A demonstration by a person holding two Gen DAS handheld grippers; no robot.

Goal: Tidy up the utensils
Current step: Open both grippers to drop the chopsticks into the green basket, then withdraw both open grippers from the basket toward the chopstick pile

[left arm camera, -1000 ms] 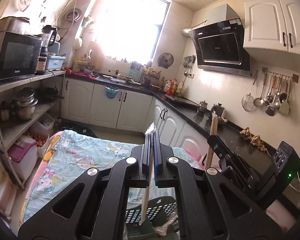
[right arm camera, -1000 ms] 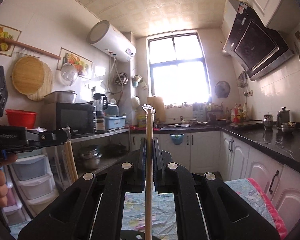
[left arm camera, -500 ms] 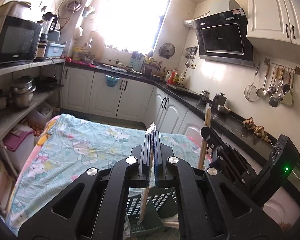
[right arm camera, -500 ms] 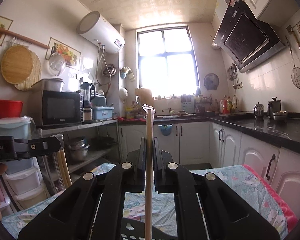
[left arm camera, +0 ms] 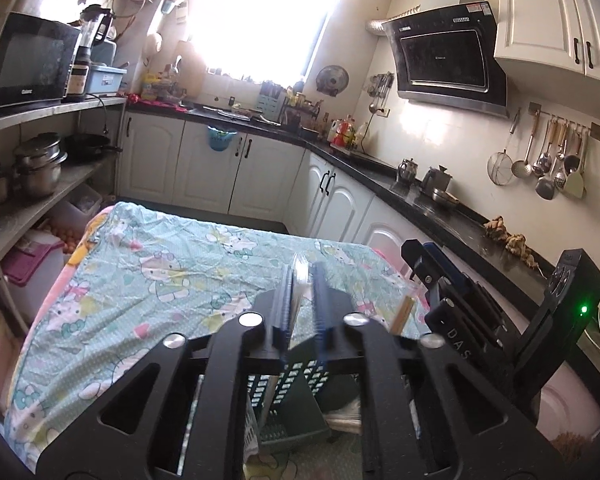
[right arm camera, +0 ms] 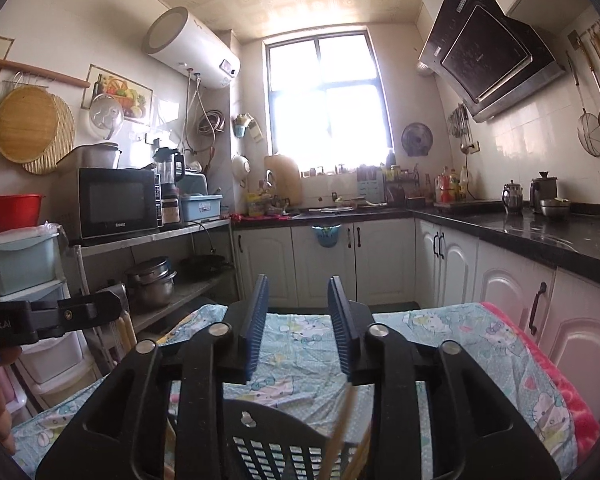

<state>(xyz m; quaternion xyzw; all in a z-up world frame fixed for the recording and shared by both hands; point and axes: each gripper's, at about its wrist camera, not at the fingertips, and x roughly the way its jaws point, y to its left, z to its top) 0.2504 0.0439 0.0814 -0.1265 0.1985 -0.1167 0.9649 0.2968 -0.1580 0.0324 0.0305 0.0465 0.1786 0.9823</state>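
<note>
Chopsticks (right arm camera: pixel 342 438) dropping loose into slotted holder (right arm camera: pixel 276 446) as right gripper (right arm camera: pixel 300 322) opens, nothing between pads; left gripper (left arm camera: pixel 300 300) opening around wrapped pair (left arm camera: pixel 299 284). Best released straight down.

Microwave (left arm camera: pixel 28 64) on shelf, upper left of frame. Pots (left arm camera: pixel 40 164) on shelf below. Bright window (right arm camera: pixel 326 96) centre top. Water heater (right arm camera: pixel 192 48) high on left wall. Range hood (left arm camera: pixel 448 60) upper right; ladles (left arm camera: pixel 548 160) hang right. Cartoon cloth (left arm camera: pixel 148 280) covers surface.

Slotted holder (right arm camera: pixel 276 454) on table (right arm camera: pixel 440 332); chopsticks (right arm camera: pixel 338 436) inside; counter (right arm camera: pixel 540 232) right.
</note>
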